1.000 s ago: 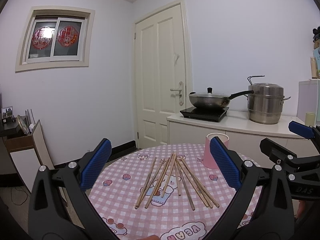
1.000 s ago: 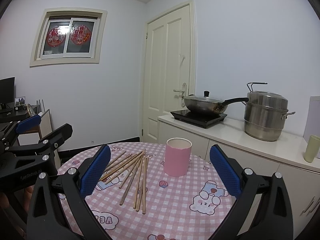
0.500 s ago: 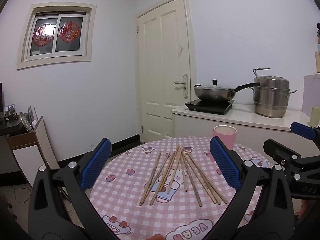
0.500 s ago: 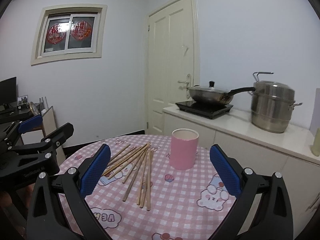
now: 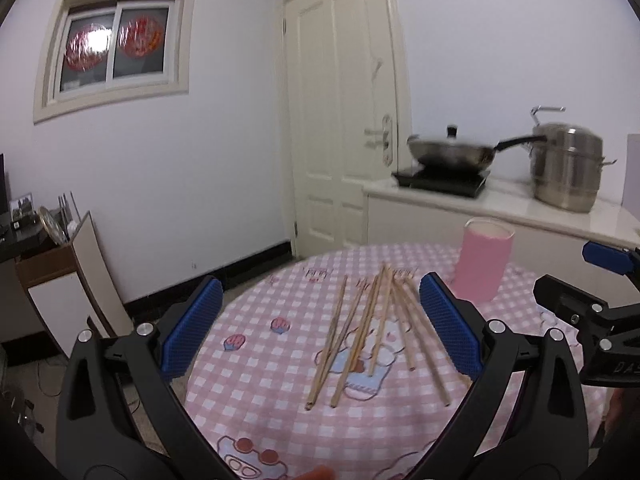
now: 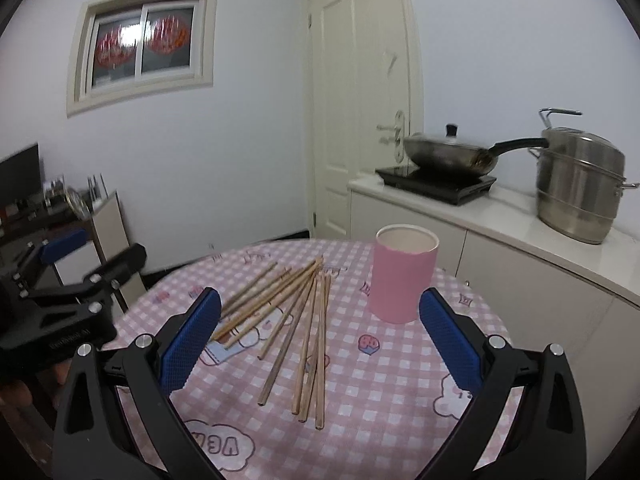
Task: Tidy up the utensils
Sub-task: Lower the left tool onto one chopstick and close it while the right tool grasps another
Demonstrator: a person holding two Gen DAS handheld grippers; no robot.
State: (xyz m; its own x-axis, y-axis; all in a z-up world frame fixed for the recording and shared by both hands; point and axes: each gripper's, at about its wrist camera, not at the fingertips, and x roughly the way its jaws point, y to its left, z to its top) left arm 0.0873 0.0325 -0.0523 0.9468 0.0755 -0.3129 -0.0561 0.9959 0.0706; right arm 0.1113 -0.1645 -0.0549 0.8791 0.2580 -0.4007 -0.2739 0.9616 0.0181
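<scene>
Your left tool (image 5: 320,332) is spread wide in the left wrist view, w/ nothing between its blue pads (image 5: 191,326), hanging above the near edge of the round counter (image 5: 260,364) and its pink checked cloth. Chopsticks (image 5: 372,332) lie loose in a fan right between the pads, tips bunched toward 12 o'clock, butt ends splayed toward you. Pink cup (image 5: 483,264) stands upright at approx 2 o'clock from the fan, just beside the tips, apart from them. Your right tool (image 5: 600,320) shows at 3 o'clock, off the counter edge.

Right wrist view: your right tool (image 6: 320,332) is likewise spread, empty, pads (image 6: 450,338) either side of the chopsticks (image 6: 296,320). Sticks overlap in a loose heap, some crossing, fanned from 12 toward 6 and 9 o'clock. Cup (image 6: 403,274) sits at 1 o'clock, near the fan's far tips, not touching; inside looks empty as far as you can see. Left tool (image 6: 80,276) is at 9 o'clock, blurred, beyond the counter rim.
</scene>
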